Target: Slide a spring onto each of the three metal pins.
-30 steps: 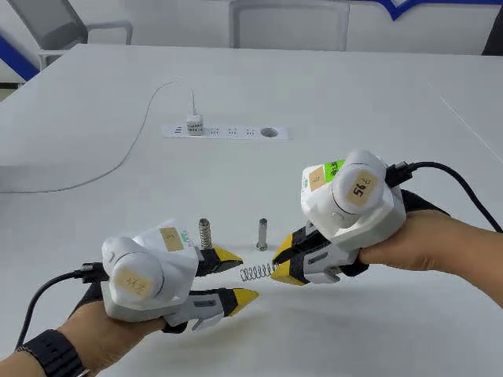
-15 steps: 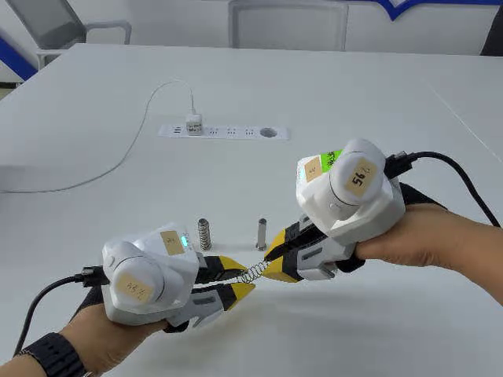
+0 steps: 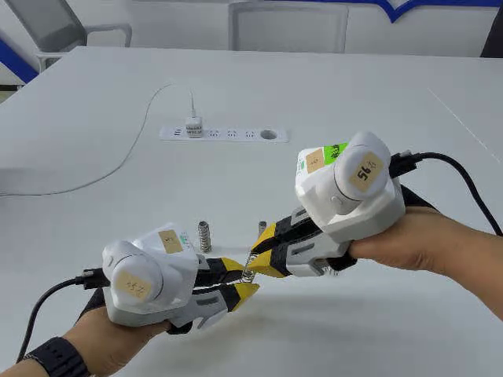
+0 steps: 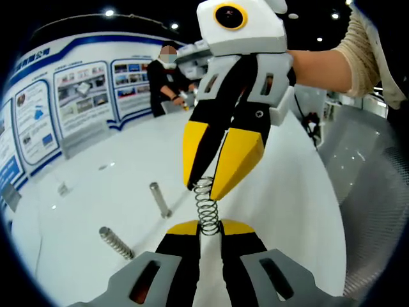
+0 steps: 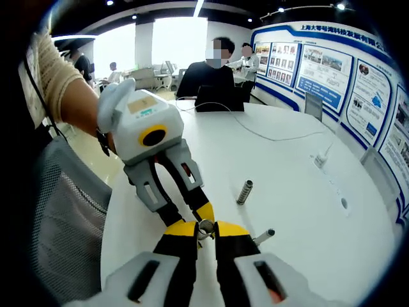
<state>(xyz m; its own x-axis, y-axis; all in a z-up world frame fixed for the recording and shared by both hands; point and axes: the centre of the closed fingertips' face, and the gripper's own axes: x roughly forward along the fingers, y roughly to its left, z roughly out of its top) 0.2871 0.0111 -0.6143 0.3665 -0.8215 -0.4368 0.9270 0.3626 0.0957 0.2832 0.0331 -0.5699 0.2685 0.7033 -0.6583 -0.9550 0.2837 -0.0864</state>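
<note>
A small steel spring [image 3: 247, 276] [image 4: 206, 206] is held off the white table between both grippers. My right gripper [image 3: 253, 263] [image 5: 204, 228] is shut on one end of it. My left gripper [image 3: 238, 276] [image 4: 209, 228] meets it tip to tip, jaws shut on the other end. In the right gripper view the spring [image 5: 206, 227] shows end-on between the yellow tips. Just behind the tips stand two metal pins. One pin [image 3: 204, 234] [image 4: 116, 242] [image 5: 245, 191] carries a spring. The other pin [image 3: 262, 227] [image 4: 160, 199] [image 5: 263, 238] is bare and partly hidden by the right gripper in the head view.
A white power strip [image 3: 224, 133] with a plugged charger [image 3: 193, 125] lies further back, its cable [image 3: 134, 145] trailing left. Chairs [image 3: 288, 25] stand at the table's far edge. A person [image 5: 216, 77] sits at the table's end; another person [image 4: 167, 83] stands by wall posters.
The right gripper has carried the spring up and left, off the table, to the left gripper. The left jaws, wide a second ago, have closed on the spring's free end.
</note>
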